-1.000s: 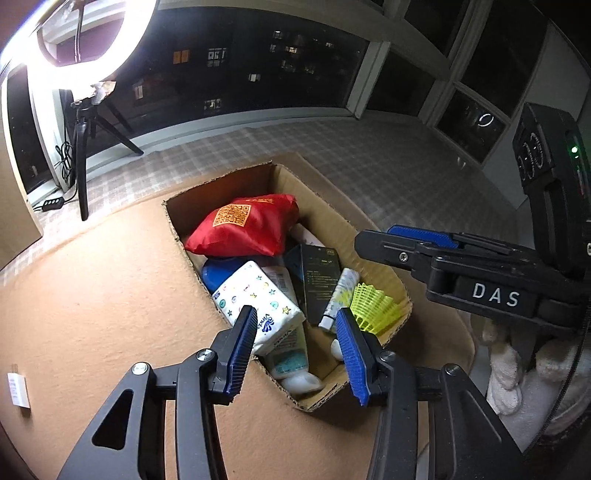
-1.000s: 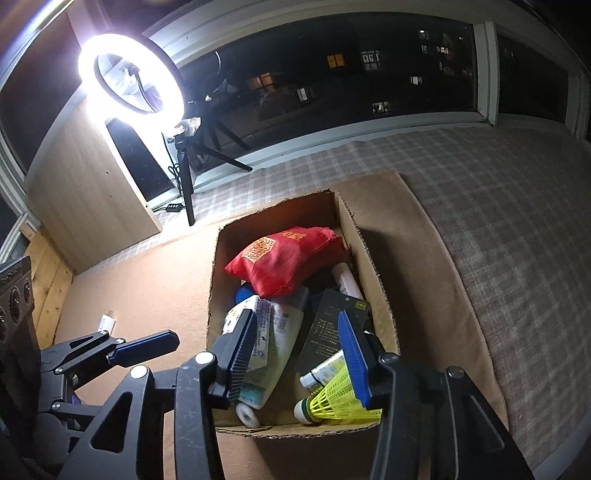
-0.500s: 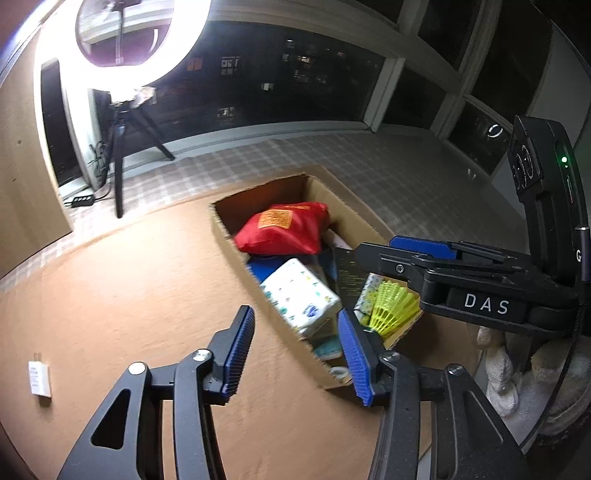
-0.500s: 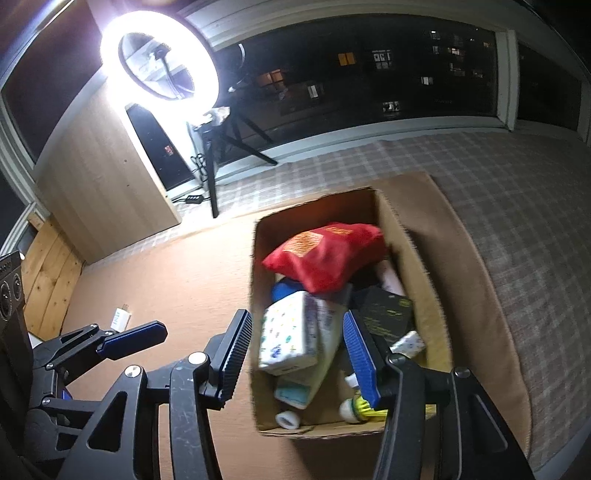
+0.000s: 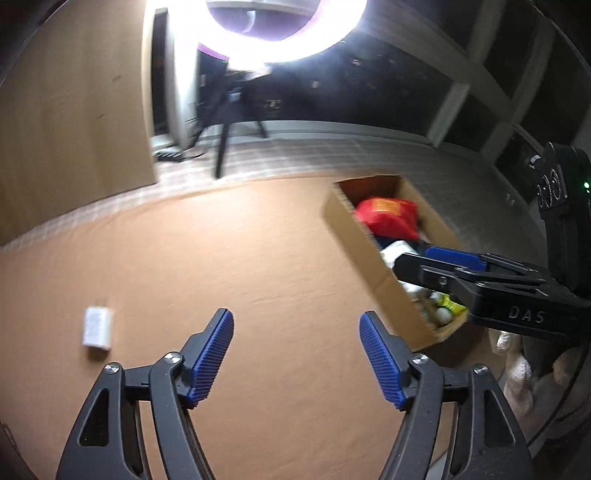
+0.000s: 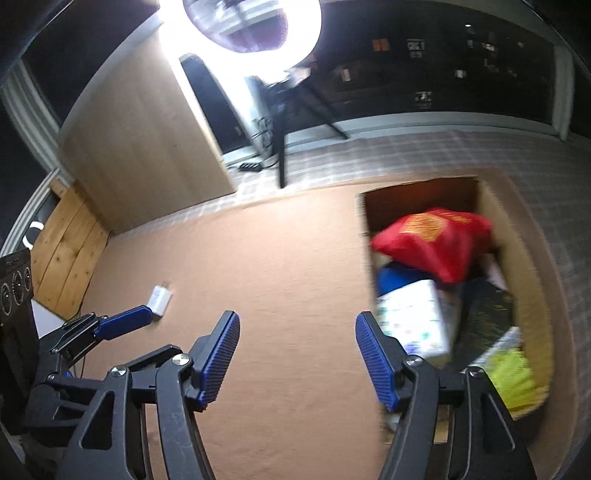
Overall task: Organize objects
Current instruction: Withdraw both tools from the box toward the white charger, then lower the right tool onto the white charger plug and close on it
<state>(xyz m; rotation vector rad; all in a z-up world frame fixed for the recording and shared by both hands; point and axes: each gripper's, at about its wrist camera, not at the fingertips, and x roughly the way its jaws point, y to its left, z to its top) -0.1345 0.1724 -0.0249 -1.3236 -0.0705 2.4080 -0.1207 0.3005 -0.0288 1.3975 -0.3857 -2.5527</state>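
Left gripper: my left gripper [image 5: 296, 356] sits over the bare brown mat [image 5: 221, 258]; its jaws stand wide and have just been opening, with nothing between the blue pads [image 5: 212, 356].
Right gripper: my right gripper [image 6: 297, 356] also has its jaws wide apart, just been opening, and empty. In the left wrist view I see it [image 5: 436, 258] reaching in from 3 o'clock, in front of the box.
Cardboard box: in the left wrist view the cardboard box [image 5: 354, 243] lies at about 2 o'clock from my left jaws, open at the top. In the right wrist view it [image 6: 524, 258] fills the 3 o'clock side, just beside the right pad.
Box contents: I see a red pouch [image 6: 432, 240] on top at the far end, a white patterned pack [image 6: 413, 317] below it, a dark flat packet [image 6: 484, 317] to the right of that, and a yellow-green shuttlecock [image 6: 513, 376] at the near end. Something blue [image 6: 393, 278] shows under the pouch; I cannot tell what it is, the view is blurred.
White charger: a small white charger [image 5: 96, 326] lies alone on the mat at 9 o'clock from my left jaws, well apart from the box. In the right wrist view it [image 6: 160, 297] is at 10 o'clock, just past the left gripper's fingertip [image 6: 125, 321].
Ring light: a ring light [image 6: 240, 26] on a tripod [image 6: 282, 147] glares at 12 o'clock, beyond the mat.
Wooden panel: a wooden panel [image 6: 147, 147] stands at 11 o'clock, beside the light.
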